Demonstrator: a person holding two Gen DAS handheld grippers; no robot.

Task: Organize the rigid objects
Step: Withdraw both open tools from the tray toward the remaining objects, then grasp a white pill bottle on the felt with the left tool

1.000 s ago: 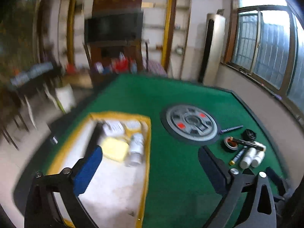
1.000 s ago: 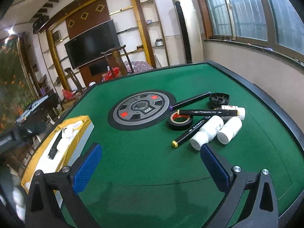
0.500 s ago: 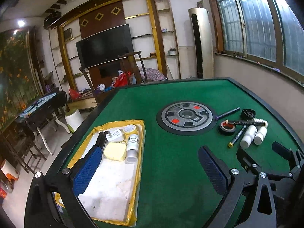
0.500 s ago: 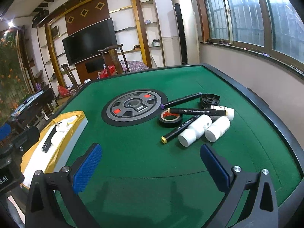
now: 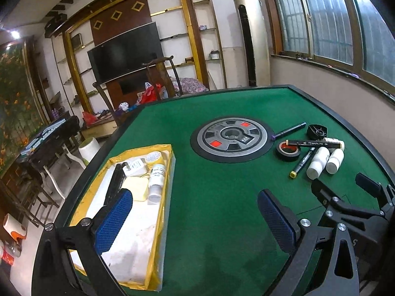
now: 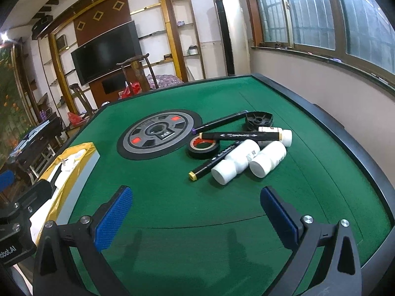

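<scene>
Right hand-held gripper (image 6: 196,215), spread wide and empty, low over green counter (image 6: 172,207); just ahead, slightly right: two white bottles (image 6: 235,164) lying caps toward it; beyond: markers, tape roll (image 6: 203,146); left hand-held gripper (image 5: 195,218), also spread empty, farther off, by yellow tray (image 5: 161,212).

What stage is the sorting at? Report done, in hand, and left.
Done: the tray already holds a white bottle, a yellow block and more. In hand: nothing; left gripper and right gripper are both open. Left: tape roll, markers and white bottles on the felt.
</scene>
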